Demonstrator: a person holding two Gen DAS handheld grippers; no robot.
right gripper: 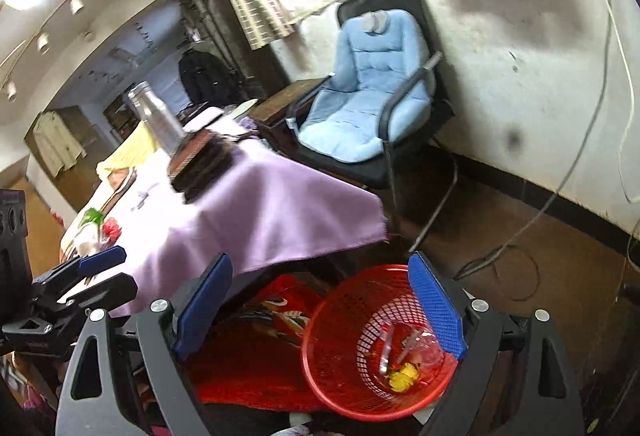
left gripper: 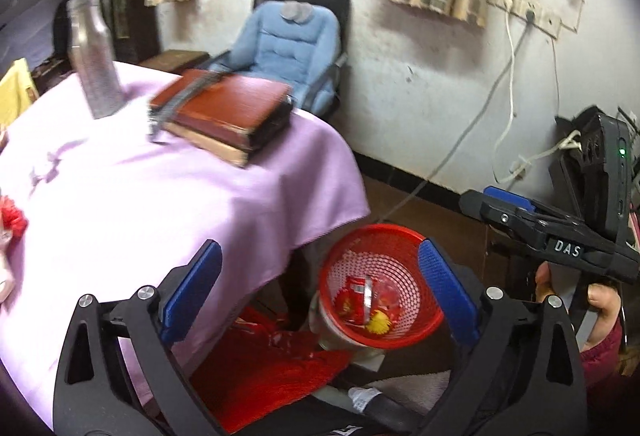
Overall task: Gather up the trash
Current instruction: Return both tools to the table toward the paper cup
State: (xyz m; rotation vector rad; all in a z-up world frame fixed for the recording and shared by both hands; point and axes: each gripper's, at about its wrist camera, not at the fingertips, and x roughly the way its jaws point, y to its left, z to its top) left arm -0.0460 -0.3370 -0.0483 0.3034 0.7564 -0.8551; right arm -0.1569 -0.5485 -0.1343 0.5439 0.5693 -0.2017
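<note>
- Left tool (left gripper: 320, 288) and right tool (right gripper: 320, 300): jaws spread wide, nothing between them.
- Red mesh bin (right gripper: 340, 368) on the floor beside the bench (left gripper: 160, 204), holding wrappers (left gripper: 360, 300).
- Books (left gripper: 224, 116) and steel bottle (left gripper: 94, 56) stand on the bench's lilac cloth.

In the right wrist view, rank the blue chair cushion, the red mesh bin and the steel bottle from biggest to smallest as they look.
1. Blue chair cushion and red mesh bin: about alike; the bin sits much nearer the camera, so no firm ranking.
2. Steel bottle: clearly smallest.
</note>
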